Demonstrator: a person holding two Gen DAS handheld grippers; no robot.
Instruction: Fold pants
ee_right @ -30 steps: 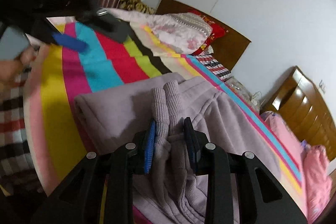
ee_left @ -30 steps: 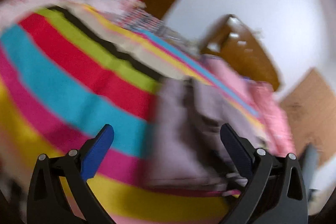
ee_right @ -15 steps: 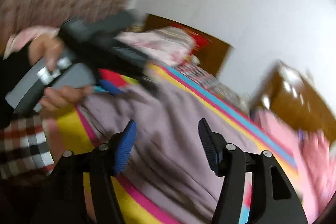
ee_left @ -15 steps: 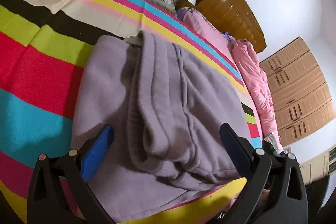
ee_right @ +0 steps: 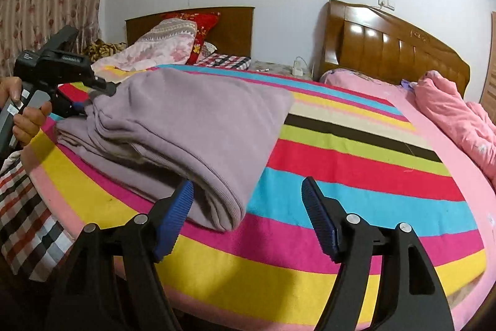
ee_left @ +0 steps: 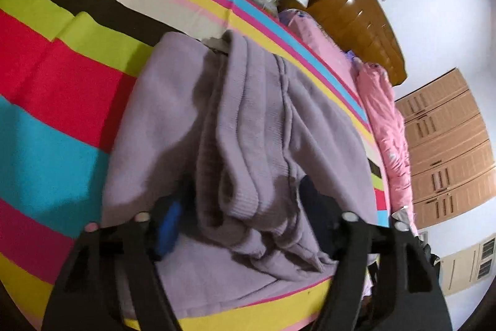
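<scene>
Here, through the left wrist, my left hand-held gripper (ee_left: 248,225) is straddling the bunched edge of the lilac pants (ee_left: 235,126) on the striped bed (ee_left: 55,145), jaws apart. Through the right wrist, my right hand-held gripper (ee_right: 248,207) is hanging open beside the fold; next I'd pinch and fold over.

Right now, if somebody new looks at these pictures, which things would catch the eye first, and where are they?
First comes the striped bedspread, in bright bands across the whole bed. On its near left part lies the folded lilac pants, with the left tongs at their far left edge. The open right tongs hover by the near fold, and a pink quilt is bunched at the right, below the wooden headboard.
</scene>
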